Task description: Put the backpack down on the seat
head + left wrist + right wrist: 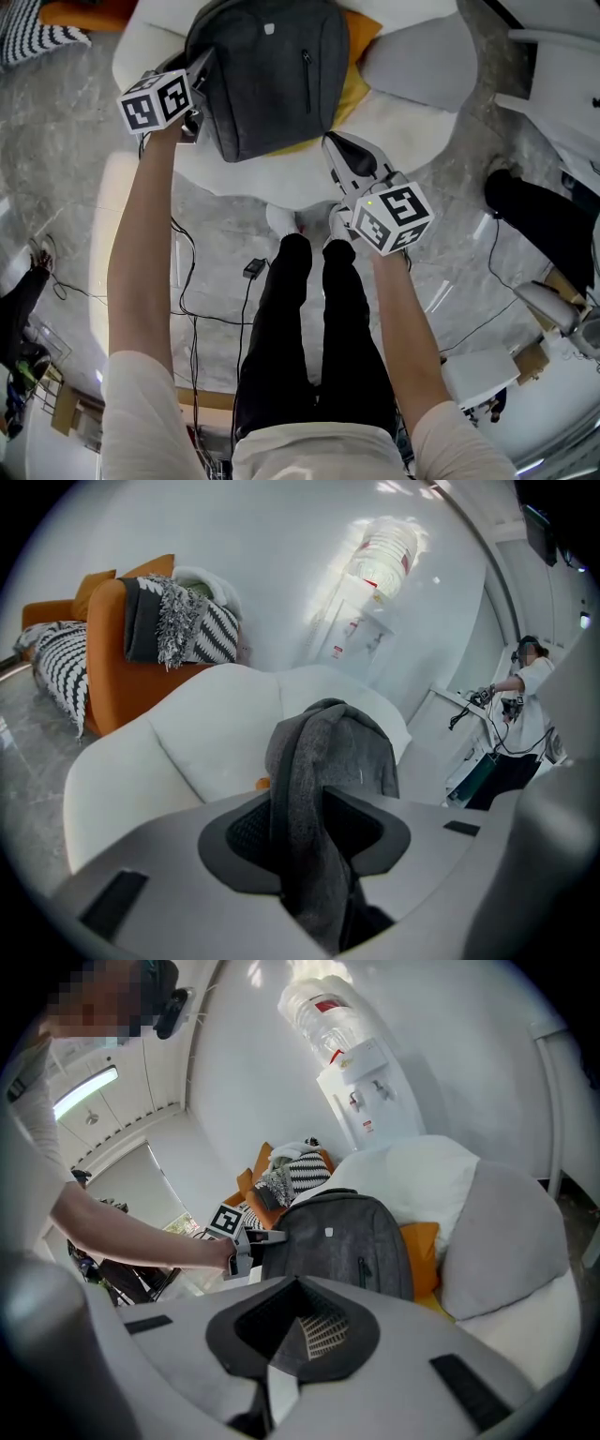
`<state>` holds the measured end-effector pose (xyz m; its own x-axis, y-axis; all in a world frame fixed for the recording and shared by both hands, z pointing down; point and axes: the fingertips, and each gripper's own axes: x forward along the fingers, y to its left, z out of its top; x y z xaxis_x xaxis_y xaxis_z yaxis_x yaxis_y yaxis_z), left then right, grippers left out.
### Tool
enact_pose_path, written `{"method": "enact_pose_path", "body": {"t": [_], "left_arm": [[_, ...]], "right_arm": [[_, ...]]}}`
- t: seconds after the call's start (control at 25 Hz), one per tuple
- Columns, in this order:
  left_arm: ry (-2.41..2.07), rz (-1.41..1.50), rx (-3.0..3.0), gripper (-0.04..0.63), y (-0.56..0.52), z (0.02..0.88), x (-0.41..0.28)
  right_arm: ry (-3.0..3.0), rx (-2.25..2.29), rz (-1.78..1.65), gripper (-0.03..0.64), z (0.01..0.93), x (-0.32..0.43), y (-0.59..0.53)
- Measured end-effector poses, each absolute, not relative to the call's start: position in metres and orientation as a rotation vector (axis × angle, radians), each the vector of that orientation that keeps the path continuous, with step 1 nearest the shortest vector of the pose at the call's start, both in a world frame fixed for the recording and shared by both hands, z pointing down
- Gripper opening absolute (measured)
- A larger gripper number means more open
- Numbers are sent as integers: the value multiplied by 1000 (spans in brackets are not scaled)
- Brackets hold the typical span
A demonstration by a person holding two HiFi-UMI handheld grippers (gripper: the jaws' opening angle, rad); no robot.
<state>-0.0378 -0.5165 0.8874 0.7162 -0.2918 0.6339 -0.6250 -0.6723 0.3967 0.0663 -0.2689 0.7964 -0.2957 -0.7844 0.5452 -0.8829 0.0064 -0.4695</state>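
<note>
The dark grey backpack (267, 75) rests on the white seat (394, 122), leaning back with a yellow-orange cushion (356, 84) behind it. My left gripper (202, 80) is at the backpack's left side. In the left gripper view a grey strap (305, 789) runs up between the jaws, which stand a little apart round it; the left gripper (305, 855) looks open. My right gripper (330, 142) hovers over the seat's front edge, below the backpack and clear of it. In the right gripper view the right gripper (281, 1335) is shut and empty, facing the backpack (337, 1241).
A grey cushion (422, 61) lies on the seat's right side. An orange chair with a striped throw (122, 658) stands to the left. A water dispenser (352, 1072) is behind the seat. Cables (253, 270) trail on the marble floor by my feet. Another person (530, 696) stands far right.
</note>
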Motion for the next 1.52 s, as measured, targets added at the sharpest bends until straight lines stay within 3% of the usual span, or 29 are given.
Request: {"method": "enact_pose_path", "body": {"t": [0.48, 1.0, 1.52], "left_arm": [[-770, 755, 2280, 184, -531, 902, -43], [-931, 915, 2286, 371, -542, 909, -54], [-880, 910, 2309, 376, -519, 876, -47]], "right_arm": [[-2110, 1798, 1153, 23, 802, 69, -270], [-2140, 1810, 1133, 23, 805, 58, -335], [-2155, 1758, 1137, 23, 786, 57, -321]]}}
